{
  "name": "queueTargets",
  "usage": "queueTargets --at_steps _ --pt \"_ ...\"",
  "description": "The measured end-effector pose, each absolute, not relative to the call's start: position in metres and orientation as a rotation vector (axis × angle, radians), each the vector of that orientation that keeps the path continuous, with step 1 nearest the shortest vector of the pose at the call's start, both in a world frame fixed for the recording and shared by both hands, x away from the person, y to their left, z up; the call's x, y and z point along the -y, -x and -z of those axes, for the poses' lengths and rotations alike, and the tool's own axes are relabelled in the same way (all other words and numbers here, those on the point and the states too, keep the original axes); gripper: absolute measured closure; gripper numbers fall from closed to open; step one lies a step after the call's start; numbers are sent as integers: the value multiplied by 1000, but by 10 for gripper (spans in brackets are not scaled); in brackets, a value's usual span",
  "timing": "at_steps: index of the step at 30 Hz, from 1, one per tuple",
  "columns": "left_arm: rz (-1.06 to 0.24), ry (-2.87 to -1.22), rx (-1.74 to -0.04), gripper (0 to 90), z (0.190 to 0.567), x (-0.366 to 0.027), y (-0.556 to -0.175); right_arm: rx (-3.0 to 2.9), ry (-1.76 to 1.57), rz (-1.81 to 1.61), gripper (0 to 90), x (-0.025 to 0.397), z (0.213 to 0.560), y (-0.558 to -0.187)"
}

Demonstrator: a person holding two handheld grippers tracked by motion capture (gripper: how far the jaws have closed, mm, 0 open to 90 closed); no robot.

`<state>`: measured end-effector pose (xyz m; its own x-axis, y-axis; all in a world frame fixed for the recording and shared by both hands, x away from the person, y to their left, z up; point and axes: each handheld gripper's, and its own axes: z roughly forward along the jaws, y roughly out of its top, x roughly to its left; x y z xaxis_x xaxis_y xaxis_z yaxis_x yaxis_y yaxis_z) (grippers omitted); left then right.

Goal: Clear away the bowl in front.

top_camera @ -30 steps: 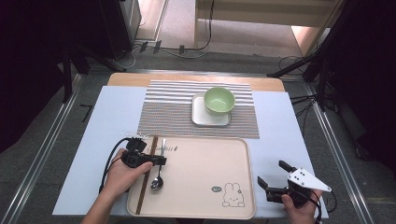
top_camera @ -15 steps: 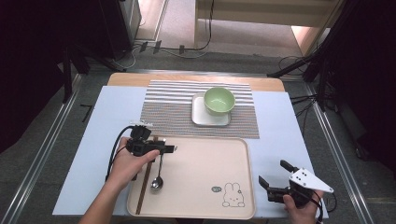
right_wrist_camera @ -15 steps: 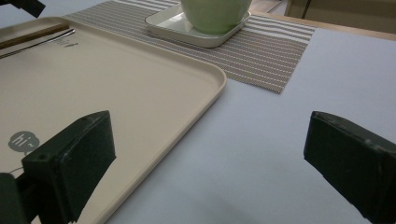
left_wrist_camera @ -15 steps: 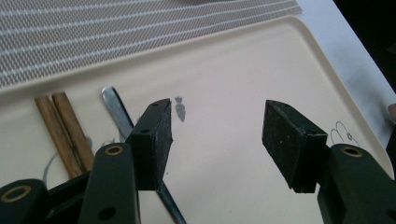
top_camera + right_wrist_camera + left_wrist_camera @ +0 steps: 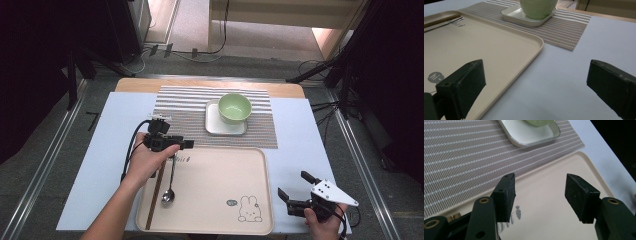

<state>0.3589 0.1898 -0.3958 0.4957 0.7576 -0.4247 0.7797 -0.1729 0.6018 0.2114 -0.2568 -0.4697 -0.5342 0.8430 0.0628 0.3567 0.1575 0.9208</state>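
Pale blue tabletop is carrying a striped placemat [image 5: 215,117] along its far edge and a beige tray [image 5: 215,220] along its near edge. One spoon [image 5: 169,192] and one pair of brown chopsticks [image 5: 154,192] are lying by the tray's left edge, just below the left gripper [image 5: 186,145], which is hovering there with jaws spread and nothing between them. The right gripper [image 5: 287,195], also spread and empty, is waiting off the tray's near right corner. The spoon looks light, stiff and slippery; pinching mid-handle should be steadiest. One green bowl [image 5: 235,107] is sitting on one square plate [image 5: 214,127].
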Motion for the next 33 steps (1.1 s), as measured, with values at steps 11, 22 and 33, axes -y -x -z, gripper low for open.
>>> queueTargets --at_steps 11,22,33 --pt "-10 -1905 -1291 443 386 -178 -385 -1964 -1139 -1365 21 260 471 -211" --pt "44 -1906 -1285 241 380 -170 -408 -1967 -1137 -1366 21 260 470 -211" --pt "44 -1928 -1296 191 378 -161 -426 -1969 -1142 -1360 21 261 471 -210"
